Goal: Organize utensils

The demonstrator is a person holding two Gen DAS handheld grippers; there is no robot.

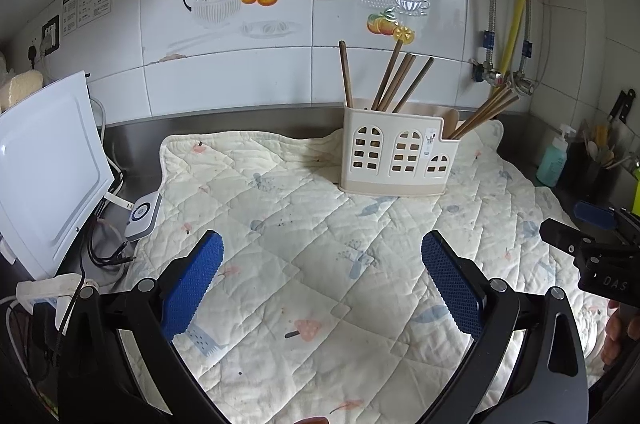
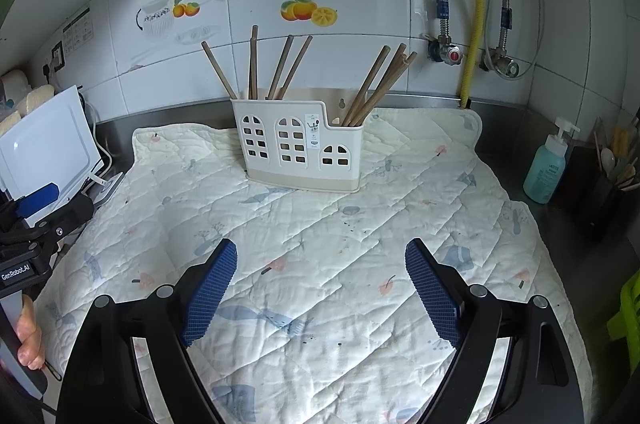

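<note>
A cream plastic utensil holder [image 1: 394, 152] with window-shaped cutouts stands upright on the quilted mat [image 1: 304, 236], also in the right wrist view [image 2: 304, 152]. Several brown wooden chopsticks [image 1: 394, 80] stand in its tall left compartment and several more [image 1: 486, 114] lean right out of the low right one; they also show in the right wrist view [image 2: 280, 68]. My left gripper [image 1: 322, 252] is open and empty above the mat, well short of the holder. My right gripper [image 2: 320, 260] is open and empty too. Each gripper shows at the edge of the other's view [image 1: 592, 240] [image 2: 36, 224].
A white appliance [image 1: 48, 168] with cables and a power strip [image 1: 48, 290] stands at the left. A teal soap pump bottle [image 2: 546, 170] and a dark utensil container [image 2: 612, 184] stand at the right. Pipes and valves [image 2: 452, 52] run on the tiled back wall.
</note>
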